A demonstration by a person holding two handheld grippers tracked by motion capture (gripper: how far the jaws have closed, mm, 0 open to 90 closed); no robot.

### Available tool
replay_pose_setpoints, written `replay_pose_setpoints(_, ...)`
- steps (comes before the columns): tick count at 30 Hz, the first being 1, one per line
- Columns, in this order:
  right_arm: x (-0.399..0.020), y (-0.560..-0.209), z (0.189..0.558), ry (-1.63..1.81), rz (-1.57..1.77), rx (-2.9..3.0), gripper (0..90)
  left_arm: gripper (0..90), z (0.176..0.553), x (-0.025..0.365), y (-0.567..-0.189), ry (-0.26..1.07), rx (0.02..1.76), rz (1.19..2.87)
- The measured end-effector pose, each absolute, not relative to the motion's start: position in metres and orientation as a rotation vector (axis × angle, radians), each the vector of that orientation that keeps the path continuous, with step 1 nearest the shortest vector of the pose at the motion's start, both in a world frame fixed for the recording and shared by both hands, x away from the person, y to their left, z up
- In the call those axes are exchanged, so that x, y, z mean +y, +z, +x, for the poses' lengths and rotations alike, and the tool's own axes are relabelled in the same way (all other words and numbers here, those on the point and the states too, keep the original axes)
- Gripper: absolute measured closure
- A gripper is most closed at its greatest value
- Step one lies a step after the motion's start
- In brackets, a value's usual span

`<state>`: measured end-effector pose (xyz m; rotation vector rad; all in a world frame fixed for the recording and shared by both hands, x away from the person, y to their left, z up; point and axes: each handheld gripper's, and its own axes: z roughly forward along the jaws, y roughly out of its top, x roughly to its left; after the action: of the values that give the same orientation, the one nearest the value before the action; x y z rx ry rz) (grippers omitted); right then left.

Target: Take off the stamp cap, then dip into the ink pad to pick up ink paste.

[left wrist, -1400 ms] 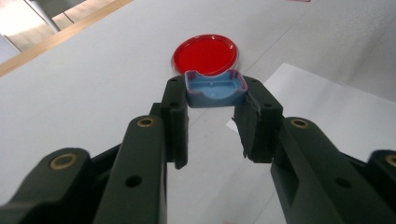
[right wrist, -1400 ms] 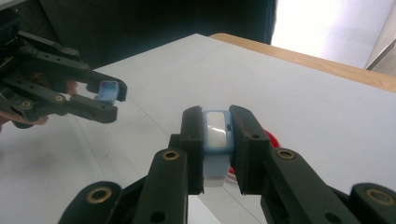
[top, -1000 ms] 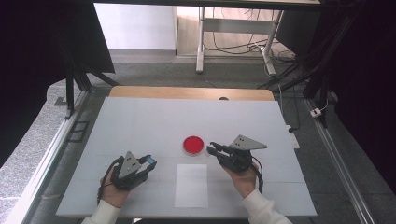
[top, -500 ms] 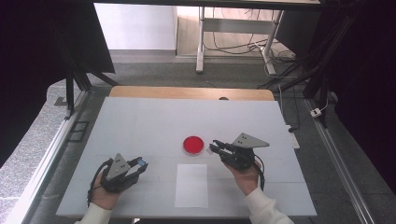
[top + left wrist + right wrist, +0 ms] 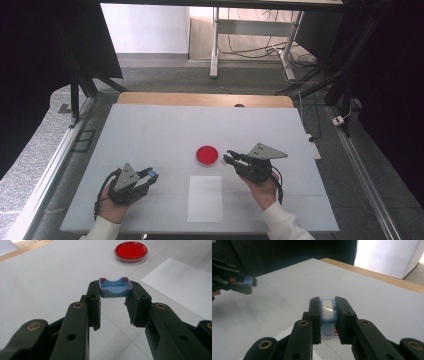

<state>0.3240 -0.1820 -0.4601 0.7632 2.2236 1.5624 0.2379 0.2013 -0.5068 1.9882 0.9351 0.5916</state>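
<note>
Left gripper [image 5: 150, 175], near-left of the white surface [image 5: 150, 130]: fingers [image 5: 93, 305] pinching a small blue cap [image 5: 115, 287] by its sides, hollow side up.

White paper sheet [image 5: 205, 198]: flat, near edge, between the hands.

Red dish [image 5: 206, 155]: just beyond the sheet.

Right gripper [image 5: 231, 159], just right of the dish: fingers [image 5: 315, 315] clamped on a pale blue device [image 5: 328, 315].

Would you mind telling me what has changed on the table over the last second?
The left gripper, shut on a small blue cap, slid a little toward the table's left edge, then partly back. The right gripper stayed beside the red dish, shut on a pale blue piece. The dish and the white sheet kept their places.
</note>
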Motion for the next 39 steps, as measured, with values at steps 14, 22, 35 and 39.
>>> replay_pose_setpoints(14,-0.177,-0.456,0.328,1.566,0.746,2.221,75.8,65.7,0.239,0.202,-0.507,0.595,0.938,1.991)
replay_pose_setpoints(22,-0.172,-0.454,0.334,1.563,0.740,2.234,75.8,65.7,0.240,0.201,-0.508,0.590,0.939,1.998)
replay_pose_setpoints(35,-0.157,-0.459,0.354,1.545,0.752,2.268,75.8,65.7,0.241,0.200,-0.509,0.589,0.943,1.999)
replay_pose_setpoints(39,-0.151,-0.456,0.358,1.543,0.739,2.274,75.8,65.7,0.240,0.199,-0.509,0.590,0.938,2.003)
